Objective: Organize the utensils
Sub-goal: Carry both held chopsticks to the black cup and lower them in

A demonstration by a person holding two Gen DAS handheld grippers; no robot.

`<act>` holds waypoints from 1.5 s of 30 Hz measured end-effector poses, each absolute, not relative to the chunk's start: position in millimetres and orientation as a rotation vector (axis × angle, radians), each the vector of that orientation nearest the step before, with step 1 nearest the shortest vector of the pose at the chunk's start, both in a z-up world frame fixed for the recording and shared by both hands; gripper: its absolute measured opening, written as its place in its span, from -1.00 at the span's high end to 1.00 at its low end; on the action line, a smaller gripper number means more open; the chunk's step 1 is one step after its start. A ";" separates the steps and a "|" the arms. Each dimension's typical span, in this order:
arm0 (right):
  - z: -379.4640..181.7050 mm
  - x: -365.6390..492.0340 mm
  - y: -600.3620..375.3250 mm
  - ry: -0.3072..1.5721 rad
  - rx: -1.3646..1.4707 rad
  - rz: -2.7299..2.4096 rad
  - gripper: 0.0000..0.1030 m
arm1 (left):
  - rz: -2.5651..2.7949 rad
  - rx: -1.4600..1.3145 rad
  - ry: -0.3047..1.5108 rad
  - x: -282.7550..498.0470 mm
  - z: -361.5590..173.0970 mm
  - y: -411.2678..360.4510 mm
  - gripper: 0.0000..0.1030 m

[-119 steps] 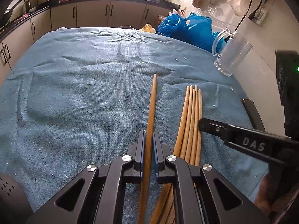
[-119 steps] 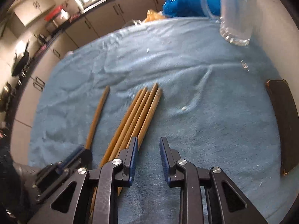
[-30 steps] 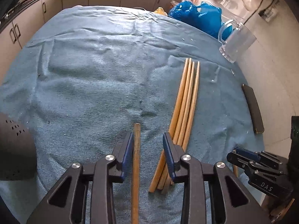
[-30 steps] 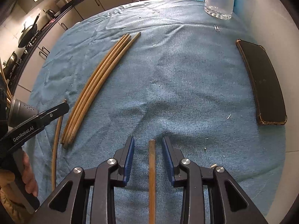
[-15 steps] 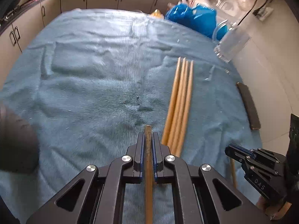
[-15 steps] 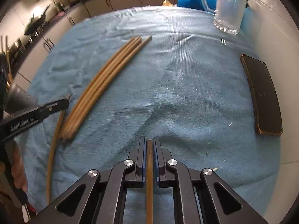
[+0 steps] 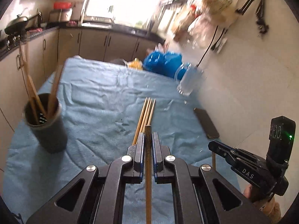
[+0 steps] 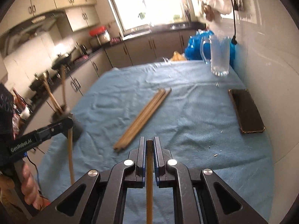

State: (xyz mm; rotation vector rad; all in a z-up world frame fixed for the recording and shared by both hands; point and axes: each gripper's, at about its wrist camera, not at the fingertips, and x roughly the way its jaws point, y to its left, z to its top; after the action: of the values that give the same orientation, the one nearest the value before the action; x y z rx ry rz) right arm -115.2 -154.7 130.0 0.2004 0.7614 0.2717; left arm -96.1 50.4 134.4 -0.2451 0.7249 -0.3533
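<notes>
One chopstick (image 7: 148,160) is clamped in the closed left gripper (image 7: 148,145), another (image 8: 149,168) in the closed right gripper (image 8: 149,147). Each is lowered tip-first into the holder (image 7: 46,123), left of the bundle (image 7: 145,112); tilting is avoided.

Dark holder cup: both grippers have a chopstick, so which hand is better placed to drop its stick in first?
Left, probably. The holder cup sits on the left gripper's side; the right gripper would have to reach across the left one.
</notes>
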 end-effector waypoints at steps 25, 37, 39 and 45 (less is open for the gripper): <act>225.6 -189.6 -111.2 0.417 0.229 0.348 0.86 | -0.335 -0.292 0.506 -169.7 189.5 107.4 0.87; 271.4 -167.2 -67.0 0.263 0.229 0.391 0.85 | -0.350 -0.336 0.414 -171.9 239.2 147.1 0.87; 279.0 -160.5 -60.0 0.239 0.234 0.395 0.85 | -0.325 -0.331 0.382 -168.2 253.6 159.0 0.87; 302.0 -130.8 -28.5 0.159 0.243 0.412 0.85 | -0.240 -0.324 0.306 -147.1 286.1 193.7 0.87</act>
State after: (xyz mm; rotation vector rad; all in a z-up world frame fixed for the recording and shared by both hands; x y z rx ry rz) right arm -130.8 -28.5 302.0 0.2425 0.1591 0.4116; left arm -147.1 193.7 286.1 -0.3239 0.3060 -0.2398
